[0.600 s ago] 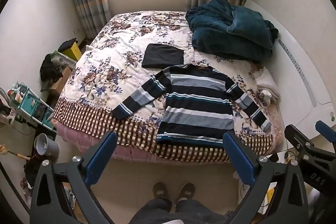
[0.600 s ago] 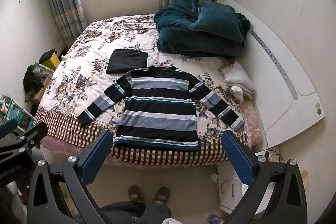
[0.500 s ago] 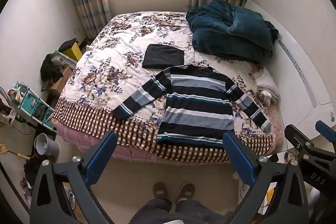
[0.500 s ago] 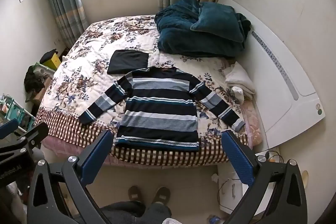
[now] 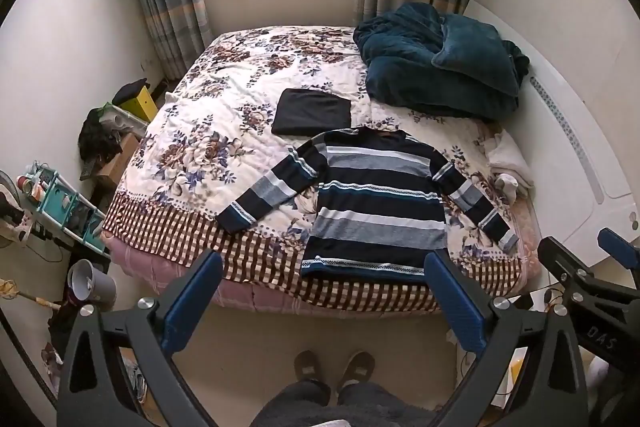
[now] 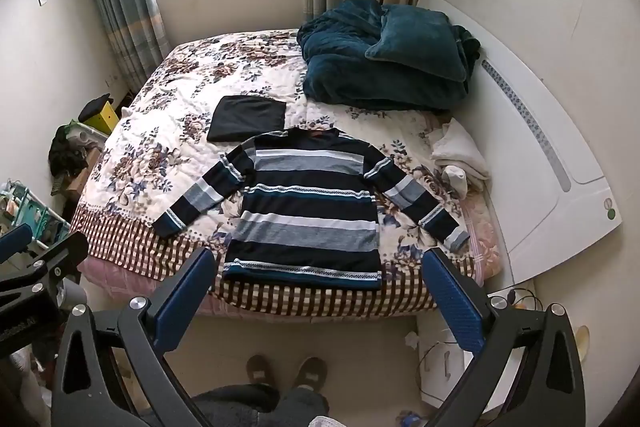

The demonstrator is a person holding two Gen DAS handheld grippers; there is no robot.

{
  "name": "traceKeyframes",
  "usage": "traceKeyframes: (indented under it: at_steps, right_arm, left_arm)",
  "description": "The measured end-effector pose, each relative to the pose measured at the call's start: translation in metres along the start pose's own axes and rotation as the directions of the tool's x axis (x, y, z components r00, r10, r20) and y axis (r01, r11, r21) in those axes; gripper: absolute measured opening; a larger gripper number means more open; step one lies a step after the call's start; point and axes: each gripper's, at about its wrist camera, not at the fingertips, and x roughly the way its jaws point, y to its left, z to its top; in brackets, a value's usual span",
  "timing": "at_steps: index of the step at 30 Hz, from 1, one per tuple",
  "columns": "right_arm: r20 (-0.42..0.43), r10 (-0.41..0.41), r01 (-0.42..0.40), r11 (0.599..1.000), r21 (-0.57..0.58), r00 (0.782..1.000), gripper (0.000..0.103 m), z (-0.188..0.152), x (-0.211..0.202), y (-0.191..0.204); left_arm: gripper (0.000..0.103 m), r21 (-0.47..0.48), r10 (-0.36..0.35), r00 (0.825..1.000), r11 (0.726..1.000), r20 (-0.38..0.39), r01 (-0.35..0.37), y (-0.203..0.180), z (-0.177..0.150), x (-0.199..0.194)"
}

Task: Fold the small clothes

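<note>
Striped sweater (image 5: 376,203) (image 6: 306,207): long-sleeved knit, horizontal bands of navy, grey, white and teal. Lies flat and unfolded, centre of frame in both views. Hem toward bottom of frame, neckline toward top. Both sleeves spread outward and angled down, cuffs at lower left and lower right of the body.

Folded dark garment (image 5: 312,111) (image 6: 247,118): black, compact rectangle, just above and left of the sweater's neckline, nearly touching its shoulder.

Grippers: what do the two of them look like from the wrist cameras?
The left gripper and right gripper match: black cut-out frames, silver bolts, and flat blue textured fingers. The right gripper's side carries white letters, seemingly "DAS".
</note>
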Motion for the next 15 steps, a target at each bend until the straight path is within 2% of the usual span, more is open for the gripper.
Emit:
traceKeyframes:
  at_steps: [15]
  right_arm:
    - [0.005, 0.001, -0.001, 1.0, 0.002, 1.0, 0.103, 0.0018, 0.0008, -0.0012]
  left_arm:
    - [0.103, -0.002, 0.001, 1.0, 1.0, 0.002, -0.001, -0.0015, 0.0083, 0.0002]
